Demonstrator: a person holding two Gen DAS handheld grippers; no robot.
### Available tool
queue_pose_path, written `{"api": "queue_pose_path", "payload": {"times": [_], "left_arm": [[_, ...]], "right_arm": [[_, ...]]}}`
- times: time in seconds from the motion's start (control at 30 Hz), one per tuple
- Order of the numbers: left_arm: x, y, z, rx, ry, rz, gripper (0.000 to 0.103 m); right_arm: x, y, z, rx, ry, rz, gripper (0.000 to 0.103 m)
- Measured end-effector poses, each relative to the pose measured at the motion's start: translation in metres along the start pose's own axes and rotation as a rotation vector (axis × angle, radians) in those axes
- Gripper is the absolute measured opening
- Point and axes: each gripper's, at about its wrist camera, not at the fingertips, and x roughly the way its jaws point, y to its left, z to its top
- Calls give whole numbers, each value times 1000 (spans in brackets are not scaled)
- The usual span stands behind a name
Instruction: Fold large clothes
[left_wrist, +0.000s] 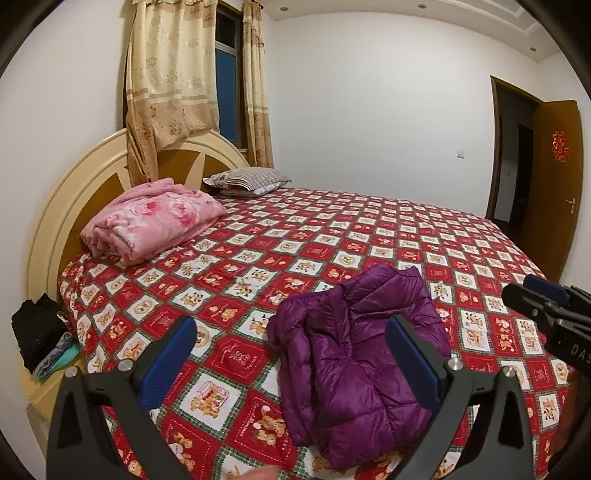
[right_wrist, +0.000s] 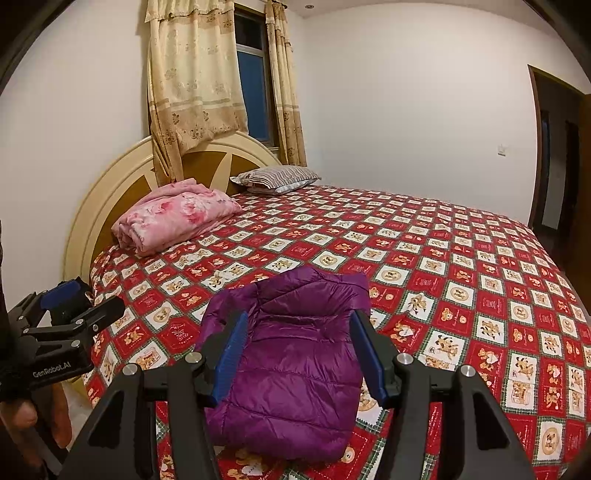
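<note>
A purple puffer jacket (left_wrist: 354, 354) lies in a folded bundle near the front edge of the bed, also seen in the right wrist view (right_wrist: 295, 376). My left gripper (left_wrist: 291, 325) hovers open over the jacket's left part, with its right finger (left_wrist: 410, 354) in front of the fabric and its left one over the bedspread. My right gripper (right_wrist: 299, 317) is open too. Its blue pads stand either side of the jacket's upper half and I see no pinched fabric. Each gripper shows in the other's view: the right (left_wrist: 535, 299), the left (right_wrist: 74, 299).
A red chequered bedspread (left_wrist: 332, 236) with bear prints covers the bed. A folded pink blanket (left_wrist: 155, 218) and a striped pillow (left_wrist: 247, 181) lie by the headboard. Dark clothes (left_wrist: 40, 332) sit on a low stand at the left. A wooden door (left_wrist: 557, 166) stands open at the right.
</note>
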Motion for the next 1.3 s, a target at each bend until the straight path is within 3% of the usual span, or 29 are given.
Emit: {"api": "queue_pose_path", "payload": {"times": [1.3], "left_arm": [[4, 0, -1, 28, -5, 21, 103]], "right_arm": [[4, 9, 1, -11, 7, 10, 57]]}}
